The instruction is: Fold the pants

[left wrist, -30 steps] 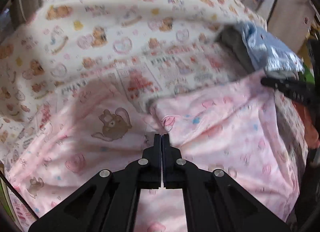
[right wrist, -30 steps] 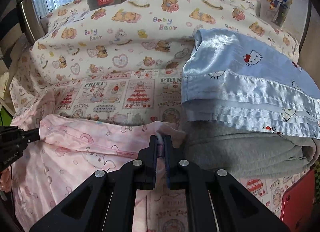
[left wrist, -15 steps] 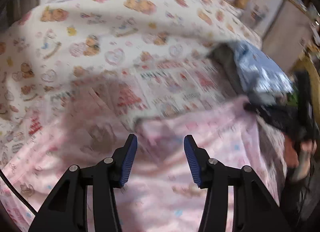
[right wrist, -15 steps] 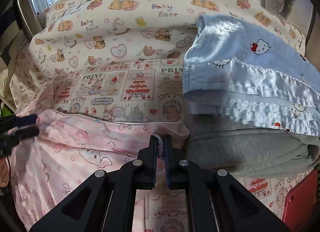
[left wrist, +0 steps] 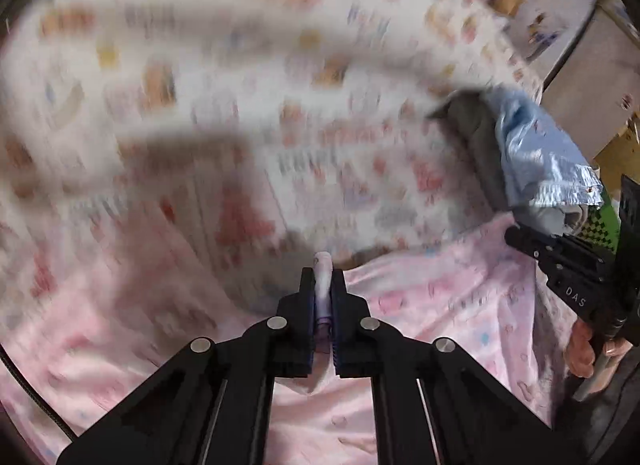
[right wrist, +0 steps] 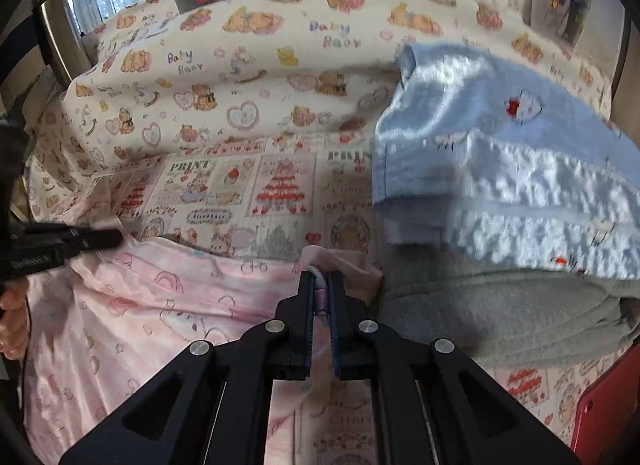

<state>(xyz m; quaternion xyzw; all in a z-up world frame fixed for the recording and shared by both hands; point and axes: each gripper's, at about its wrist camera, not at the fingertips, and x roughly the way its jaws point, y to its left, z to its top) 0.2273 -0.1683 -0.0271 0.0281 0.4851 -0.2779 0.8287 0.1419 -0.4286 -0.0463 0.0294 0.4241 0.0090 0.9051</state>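
Pink pants (right wrist: 132, 305) lie on the printed bed sheet (right wrist: 248, 105), one edge pinched in each tool
Left tool (left wrist: 323, 285) and right tool (right wrist: 320, 285) both clamp thin bunched cloth; a sharp tug could slip the fabric free, or drag it into the folded pile (right wrist: 500, 193) just beside

Each wrist camera looks steeply down along its own tool, close above the pink pants (left wrist: 440, 297) on the bed (right wrist: 248, 65). The left view faces rightward, the right view leftward; both share the pants and the blue-and-grey folded pile (right wrist: 500, 169).
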